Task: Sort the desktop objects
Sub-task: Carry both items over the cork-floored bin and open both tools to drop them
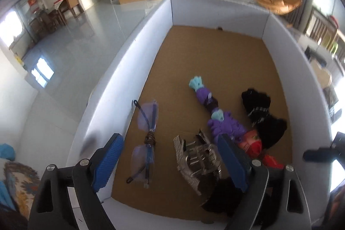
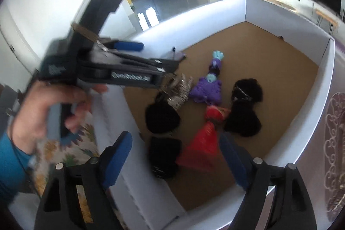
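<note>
A white-walled tray with a brown cardboard floor (image 1: 215, 61) holds the objects. Blue-framed glasses (image 1: 145, 139) lie at its left. A silver-grey glove (image 1: 194, 163) lies between my left gripper's (image 1: 172, 163) open fingers. Purple and teal gloves (image 1: 217, 115), black gloves (image 1: 258, 109) and a red item (image 1: 254, 143) lie to the right. In the right wrist view my right gripper (image 2: 174, 161) is open above a red item (image 2: 202, 150) and black gloves (image 2: 163, 154). The left gripper's body (image 2: 120, 70) hovers over the silver glove (image 2: 181, 94). The purple gloves (image 2: 207, 89) lie further in.
The tray's white walls (image 1: 120, 79) surround the floor, with a far wall (image 1: 217, 14) and a right wall (image 2: 301, 113). A patterned cloth (image 2: 62, 156) lies outside the tray at the left. A living room with a television and cabinets lies beyond.
</note>
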The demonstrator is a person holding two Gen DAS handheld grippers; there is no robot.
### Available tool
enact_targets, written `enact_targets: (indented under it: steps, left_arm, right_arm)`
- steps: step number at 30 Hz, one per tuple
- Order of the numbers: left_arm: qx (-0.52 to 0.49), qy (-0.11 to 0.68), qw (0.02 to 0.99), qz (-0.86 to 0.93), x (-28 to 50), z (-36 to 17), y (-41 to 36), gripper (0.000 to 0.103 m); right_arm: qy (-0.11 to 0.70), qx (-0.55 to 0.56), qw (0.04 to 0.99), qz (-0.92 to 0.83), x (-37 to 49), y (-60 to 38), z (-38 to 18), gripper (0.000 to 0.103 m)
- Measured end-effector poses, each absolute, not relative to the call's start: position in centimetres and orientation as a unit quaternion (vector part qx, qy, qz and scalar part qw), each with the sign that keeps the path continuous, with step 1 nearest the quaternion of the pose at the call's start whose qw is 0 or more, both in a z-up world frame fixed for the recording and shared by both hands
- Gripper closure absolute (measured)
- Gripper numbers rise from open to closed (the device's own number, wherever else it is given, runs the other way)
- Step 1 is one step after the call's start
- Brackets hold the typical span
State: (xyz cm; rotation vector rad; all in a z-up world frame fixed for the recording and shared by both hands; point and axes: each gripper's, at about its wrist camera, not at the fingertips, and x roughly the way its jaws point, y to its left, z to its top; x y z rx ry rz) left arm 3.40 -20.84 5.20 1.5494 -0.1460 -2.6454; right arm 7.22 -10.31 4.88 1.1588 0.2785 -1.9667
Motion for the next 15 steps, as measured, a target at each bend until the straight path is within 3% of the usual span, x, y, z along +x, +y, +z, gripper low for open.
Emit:
enact_targets:
  steps: [3, 8, 15]
  left_arm:
    - [0.536, -0.11, 0.034, -0.836, 2.2, 3.3, -19.0, 0.014]
    - [0.516, -0.171, 0.046, -0.838, 2.3, 2.2, -17.9, 0.014]
    - [0.508, -0.083, 0.023, -0.857, 3.2, 3.1, -18.3, 0.014]
  right_arm:
    - [0.159, 0.438, 0.405, -0.786, 8.1, -11.4, 4.4, 0.019]
    - [0.156, 0.44, 0.406, -0.786, 8.0, -10.5, 4.6, 0.019]
    - [0.176, 0.418, 0.403, -0.795, 9.8, -9.2, 4.9, 0.018]
